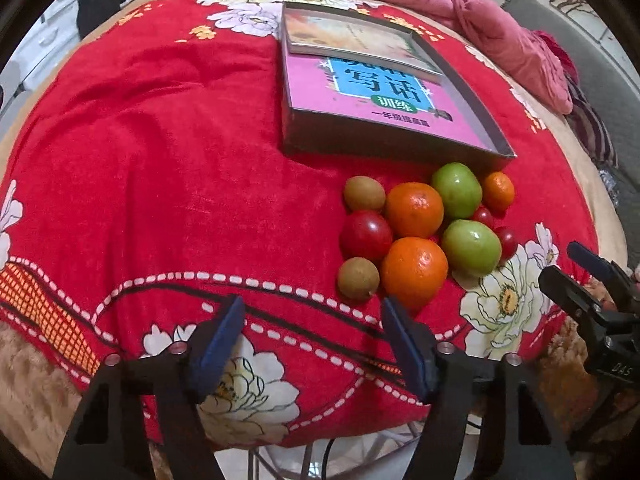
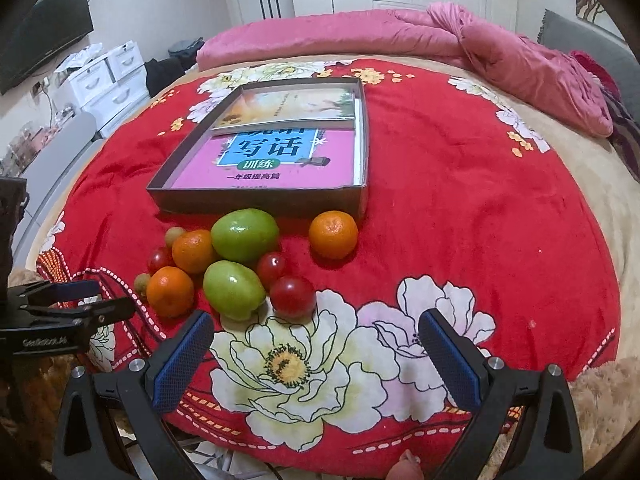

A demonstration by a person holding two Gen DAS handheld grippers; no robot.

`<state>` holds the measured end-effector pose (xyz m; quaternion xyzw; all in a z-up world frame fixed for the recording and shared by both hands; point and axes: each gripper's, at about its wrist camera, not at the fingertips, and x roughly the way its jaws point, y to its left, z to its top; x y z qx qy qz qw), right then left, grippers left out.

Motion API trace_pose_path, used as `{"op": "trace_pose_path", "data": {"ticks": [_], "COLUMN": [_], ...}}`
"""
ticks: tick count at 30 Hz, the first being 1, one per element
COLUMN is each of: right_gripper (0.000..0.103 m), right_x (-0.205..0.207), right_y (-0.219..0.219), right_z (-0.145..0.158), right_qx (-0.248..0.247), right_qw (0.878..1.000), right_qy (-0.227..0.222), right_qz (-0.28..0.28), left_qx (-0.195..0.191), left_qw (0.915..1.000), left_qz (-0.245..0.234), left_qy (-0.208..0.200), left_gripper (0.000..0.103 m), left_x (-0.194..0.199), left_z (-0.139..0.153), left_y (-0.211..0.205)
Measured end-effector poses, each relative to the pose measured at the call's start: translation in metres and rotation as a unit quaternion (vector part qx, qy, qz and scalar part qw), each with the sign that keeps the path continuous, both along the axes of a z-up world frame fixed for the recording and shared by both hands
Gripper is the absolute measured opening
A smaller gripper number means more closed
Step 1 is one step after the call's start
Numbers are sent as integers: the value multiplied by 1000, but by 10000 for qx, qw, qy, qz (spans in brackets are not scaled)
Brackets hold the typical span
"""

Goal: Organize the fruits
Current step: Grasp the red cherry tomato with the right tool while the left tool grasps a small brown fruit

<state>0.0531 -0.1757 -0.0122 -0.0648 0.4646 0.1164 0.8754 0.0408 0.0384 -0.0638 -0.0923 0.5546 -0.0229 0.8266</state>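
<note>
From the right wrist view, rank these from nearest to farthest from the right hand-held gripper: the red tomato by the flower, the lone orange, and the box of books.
From the right hand-held gripper:
1. Red tomato, just ahead, at the flower's edge.
2. Lone orange, farther up, beside the box's near wall.
3. Box of books, behind the fruit.

Fruits clustered before shallow box, red floral blanket, jaws apart, empty

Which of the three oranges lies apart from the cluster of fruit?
The smallest orange, right beside the box's near corner. The other two oranges touch neighbouring fruit in the cluster.
</note>
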Motion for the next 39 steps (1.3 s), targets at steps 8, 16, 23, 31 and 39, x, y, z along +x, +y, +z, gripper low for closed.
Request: {"op": "trace_pose_path", "data": {"ticks": [8,16,23,31,39], "right_gripper": [88,61,45,36,32], "right_x": [12,24,31,44,44], "right_y": [0,8,15,19,18], "right_z": [-9,-22,-29,-43,-41], "right_qx": [-52,-41,238,352,462], "right_qw": [9997,9981,9950,9886,9899], "right_qy": [199,447,693,1069,906], "right_qz": [130,414,684,1003,990], "left_qx": [-187,-210,-335,-355,-449], "left_qw": [9995,9985,9964,9951,9949], "left_qz": [-238,-494,-772,-923,-897], "left_qy": [-52,-50,-64,-26,-109], "left_gripper": [50,39,24,24,24], "left_x": [13,22,28,35,35], "left_z": [-3,-6,-7,-10,-6], "left_y": [-4,-12,-17,-17,-14]}}
